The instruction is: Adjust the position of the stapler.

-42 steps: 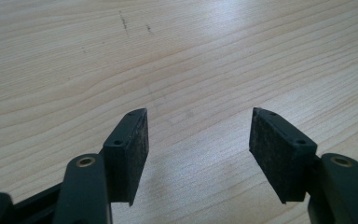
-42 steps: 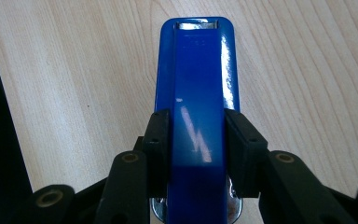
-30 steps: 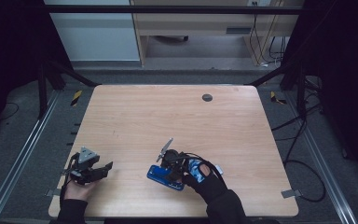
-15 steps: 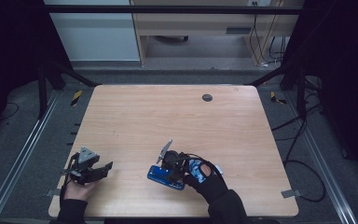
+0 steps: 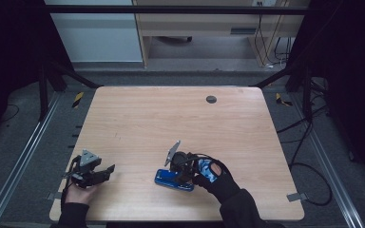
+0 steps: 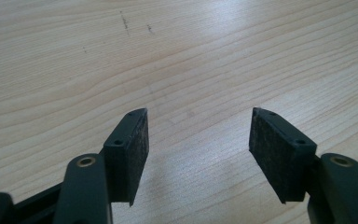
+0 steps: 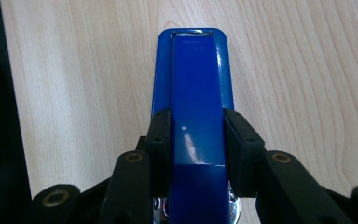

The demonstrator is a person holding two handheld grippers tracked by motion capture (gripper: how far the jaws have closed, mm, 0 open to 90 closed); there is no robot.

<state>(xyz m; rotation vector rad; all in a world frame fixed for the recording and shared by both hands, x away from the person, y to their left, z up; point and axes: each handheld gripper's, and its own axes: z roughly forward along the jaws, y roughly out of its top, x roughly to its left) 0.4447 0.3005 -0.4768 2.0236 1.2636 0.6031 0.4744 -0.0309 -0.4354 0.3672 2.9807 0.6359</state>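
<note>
Two hand-held tongs at a wooden table, seen from above and along each pair of jaws.

Right gripper: held in a gloved right hand near the table's front edge, a little right of centre. In the right gripper view, the right gripper has its two black jaws closed onto the sides of a blue stapler, one pad pressed against each flank of the upper arm. The stapler runs straight ahead from between the jaws, its rounded front end lying beyond the fingertips and its rear end reaching back between the jaw arms. In the high view the stapler lies flat on the table directly under the gripper, its long body stretching out to the left of the gloved hand.

Left gripper: held in the left hand near the table's front-left corner, well apart from the stapler and the other gripper. In the left gripper view, the left gripper has its jaws spread wide, with nothing held; bare wood grain lies between and ahead of the pads.

A small dark round mark sits on the table far ahead of both grippers, near the back edge.
</note>
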